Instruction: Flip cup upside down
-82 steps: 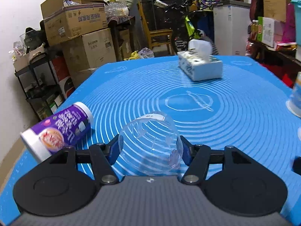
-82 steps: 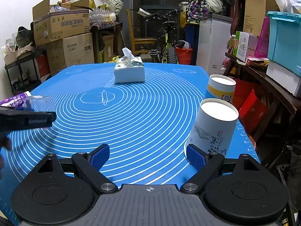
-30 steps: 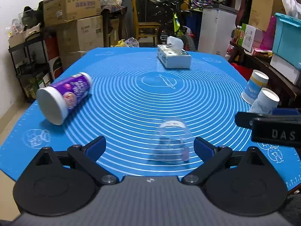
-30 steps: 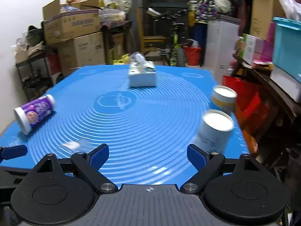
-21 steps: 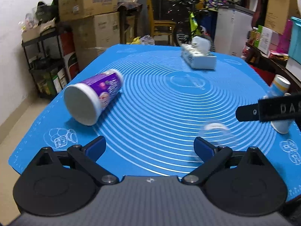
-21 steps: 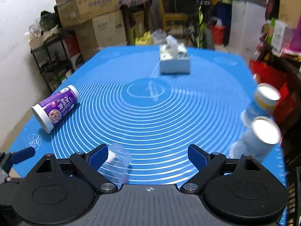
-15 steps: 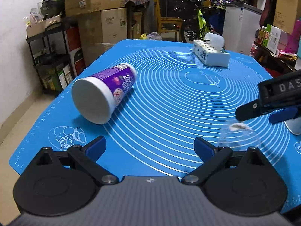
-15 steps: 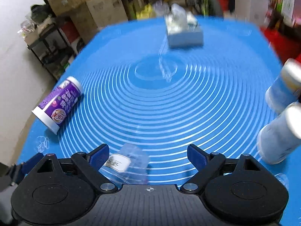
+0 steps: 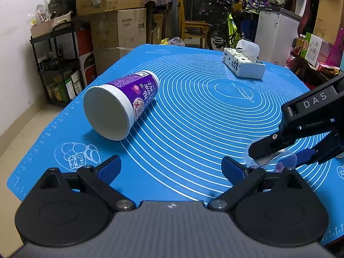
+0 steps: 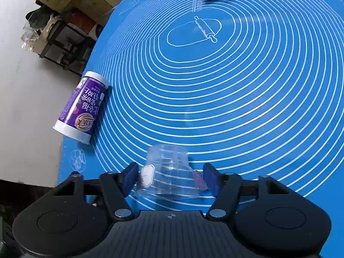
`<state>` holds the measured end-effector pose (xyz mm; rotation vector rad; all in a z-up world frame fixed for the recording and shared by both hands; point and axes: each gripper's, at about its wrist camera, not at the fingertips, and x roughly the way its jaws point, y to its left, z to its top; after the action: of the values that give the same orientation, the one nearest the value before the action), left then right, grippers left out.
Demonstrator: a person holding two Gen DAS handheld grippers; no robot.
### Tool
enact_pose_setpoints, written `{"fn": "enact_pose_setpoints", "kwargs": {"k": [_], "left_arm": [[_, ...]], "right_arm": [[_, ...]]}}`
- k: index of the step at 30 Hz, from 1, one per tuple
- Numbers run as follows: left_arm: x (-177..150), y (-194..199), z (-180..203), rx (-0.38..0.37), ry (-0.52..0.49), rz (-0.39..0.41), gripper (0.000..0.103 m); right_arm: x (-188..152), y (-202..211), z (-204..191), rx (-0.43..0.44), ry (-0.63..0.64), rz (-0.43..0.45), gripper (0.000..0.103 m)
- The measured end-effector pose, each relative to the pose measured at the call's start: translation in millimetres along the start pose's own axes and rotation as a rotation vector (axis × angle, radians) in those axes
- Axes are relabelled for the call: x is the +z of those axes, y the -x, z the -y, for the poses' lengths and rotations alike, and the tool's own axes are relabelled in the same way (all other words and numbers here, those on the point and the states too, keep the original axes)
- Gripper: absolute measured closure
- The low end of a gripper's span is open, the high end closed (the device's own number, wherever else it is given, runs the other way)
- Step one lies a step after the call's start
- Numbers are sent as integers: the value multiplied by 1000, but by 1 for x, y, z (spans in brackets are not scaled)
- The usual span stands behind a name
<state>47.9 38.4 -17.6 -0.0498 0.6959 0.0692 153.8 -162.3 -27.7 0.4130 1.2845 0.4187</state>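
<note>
Your right gripper (image 10: 169, 177) has its fingers drawn in on either side of the clear cup (image 10: 167, 172); the blue pads sit at the cup's two flanks, the left pad against the side with the white label, though whether they are actually pressing the wall or only bracketing it is hard to tell. The cup lies between those fingers close to the palm, its narrower closed end pointing away from you over the blue mat (image 10: 247, 96). In the left wrist view the same cup (image 9: 271, 161) shows just beyond your left gripper's right fingertip, with the right gripper (image 9: 283, 157) reaching in around it. Your left gripper (image 9: 172, 167) is spread wide and holds nothing. Judging by this, you are at the grasp step for this cup; next you need a firm pinch, a lift off the mat, and a wrist roll to bring the mouth down. The thin plastic will likely flex, so squeeze gently. Compared with 2.7 seconds ago, the cup has left your left fingers, which then clasped it, and the right gripper, then idle beside a white paper cup, has swung over to it. The purple cup (image 9: 120, 103) lies on its side ahead of your left fingers, untouched.
</note>
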Motion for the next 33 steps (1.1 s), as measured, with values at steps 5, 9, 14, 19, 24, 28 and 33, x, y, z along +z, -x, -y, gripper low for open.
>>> {"fn": "enact_pose_setpoints", "kwargs": {"k": [5, 9, 14, 19, 24, 28, 33], "left_arm": [[-1, 2, 0, 1, -1, 4, 4], [-1, 1, 1, -1, 5, 2, 4], [0, 2, 5, -9, -1, 6, 4], [-1, 3, 11, -14, -20, 15, 4], [-4, 3, 14, -17, -34, 16, 4], [-6, 5, 17, -32, -33, 14, 4], [-11, 6, 27, -40, -60, 15, 4]], "right_arm": [[-6, 2, 1, -3, 23, 29, 37], [-10, 17, 9, -20, 28, 136, 37], [-17, 33, 13, -153, 146, 440, 37], [-42, 24, 22, -309, 303, 625, 37], [-69, 20, 25, -334, 354, 649, 37], [-88, 18, 26, -359, 369, 618, 37], [-96, 18, 28, -361, 379, 616, 36]]}}
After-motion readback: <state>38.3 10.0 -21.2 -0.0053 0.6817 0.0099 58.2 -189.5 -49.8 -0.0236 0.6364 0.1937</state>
